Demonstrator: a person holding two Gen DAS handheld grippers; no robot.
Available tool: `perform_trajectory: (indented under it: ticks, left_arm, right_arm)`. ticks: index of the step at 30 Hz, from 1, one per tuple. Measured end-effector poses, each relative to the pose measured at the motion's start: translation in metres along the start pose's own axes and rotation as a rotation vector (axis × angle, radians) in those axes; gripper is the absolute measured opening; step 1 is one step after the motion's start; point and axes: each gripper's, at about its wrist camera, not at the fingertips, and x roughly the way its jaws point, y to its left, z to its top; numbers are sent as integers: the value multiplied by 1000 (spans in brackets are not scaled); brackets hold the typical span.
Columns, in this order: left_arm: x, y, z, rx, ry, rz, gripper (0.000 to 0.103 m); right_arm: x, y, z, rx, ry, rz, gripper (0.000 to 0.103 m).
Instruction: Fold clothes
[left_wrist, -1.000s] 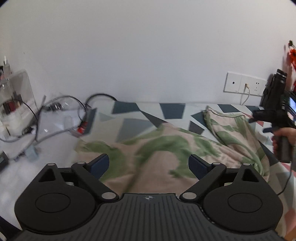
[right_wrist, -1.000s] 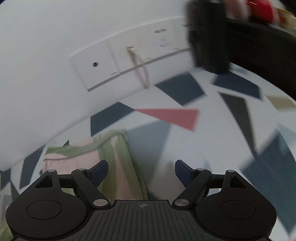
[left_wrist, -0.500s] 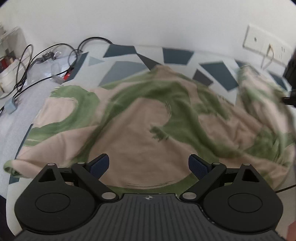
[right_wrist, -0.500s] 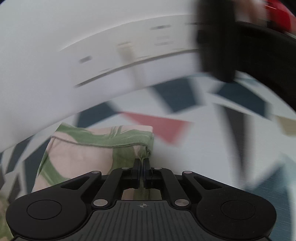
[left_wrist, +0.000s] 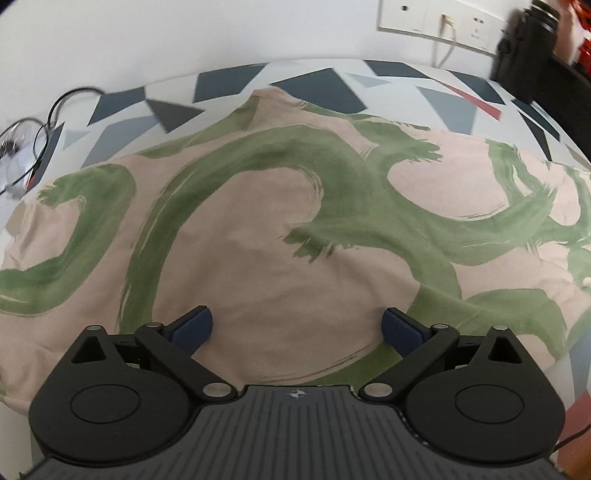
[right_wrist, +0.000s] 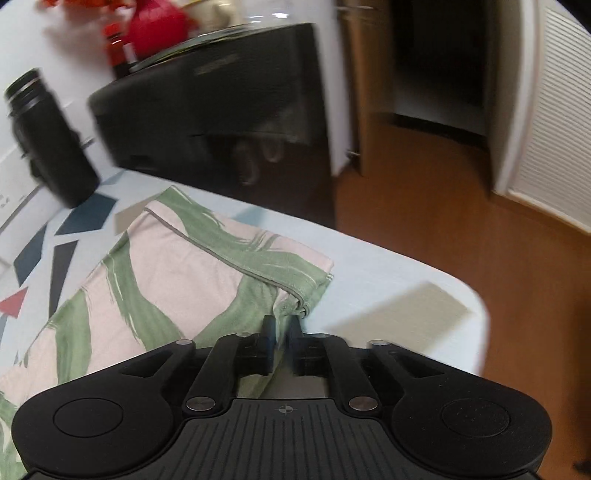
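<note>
Both grippers are over the bed: left gripper (left_wrist: 297, 328) gapes wide, still opening, above the pink cotton garment with green brush strokes (left_wrist: 280, 229), touching nothing. Right gripper (right_wrist: 280, 328) is narrow and opening, with the garment's hemmed corner (right_wrist: 295, 299) between its jaws; actual pad contact is hard to make out. Garment lies spread over the geometric-print sheet (left_wrist: 221, 81).

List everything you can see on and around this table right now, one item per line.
garment: one, pink-beige with green brushstrokes, spread over the table
tablecloth: one, white with dark geometric patches, under the garment
cables: several, black, far left edge
wall sockets: a row, white, on the wall behind
bottle: one, black, on the table by the wall
cabinet: one, black, beside the table
left tongs: open, empty, above the garment
right tongs: jaws opening, garment's hem corner at their tips
</note>
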Motion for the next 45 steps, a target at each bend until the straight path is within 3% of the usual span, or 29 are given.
perform_trajectory:
  ticks: [1,4,9,12,19,24,29,33,35,36,37,38,39,40,43,45]
  left_arm:
    - [0,0,0,-3,1,-1,101]
    - [-2,4,-1,-29,10,0,101]
    - [-14,28,-8,-103,7,36,101]
    - [-32,55,-21,-177,-23,76,101]
    - [-68,133,-67,-421,-69,133,101]
    - [-80,193,-101,-671,-151,49,101]
    - [-60,243,-106,-867,-167,-136,101]
    - [-45,275,-105,-996,-217,-289,98]
    - [-32,287,-103,-1046,-216,-374,92]
    - [-27,292,-101,-1060,-220,-405,83]
    - [-24,295,-99,-1058,-223,-414,77]
    - [-21,296,-95,-1034,-224,-407,52]
    - [-18,296,-91,-1000,-224,-394,20]
    - [-17,297,-85,-963,-226,-377,14]
    - [-35,299,-71,-853,-317,-299,11]
    - [-55,296,-61,-756,-385,-180,11]
  right_arm:
    - [-8,-1,0,10,-19,-7,44]
    - [-30,18,1,-30,-73,69,54]
    - [-49,95,3,-195,-66,335,58]
    - [-56,161,-16,-306,14,520,58]
    - [-97,318,-123,-657,162,797,63]
    - [-153,410,-218,-934,263,970,63]
    - [-191,460,-284,-1137,240,934,65]
    - [-186,463,-294,-1137,241,841,65]
    - [-176,462,-296,-1131,237,795,65]
    - [-171,459,-295,-1126,238,773,65]
    - [-165,455,-293,-1116,244,750,65]
    - [-158,451,-293,-1103,253,730,65]
    - [-152,449,-294,-1089,263,712,65]
    - [-147,445,-295,-1074,274,691,65]
    - [-141,437,-299,-1045,267,676,65]
    - [-144,436,-303,-1028,267,690,65]
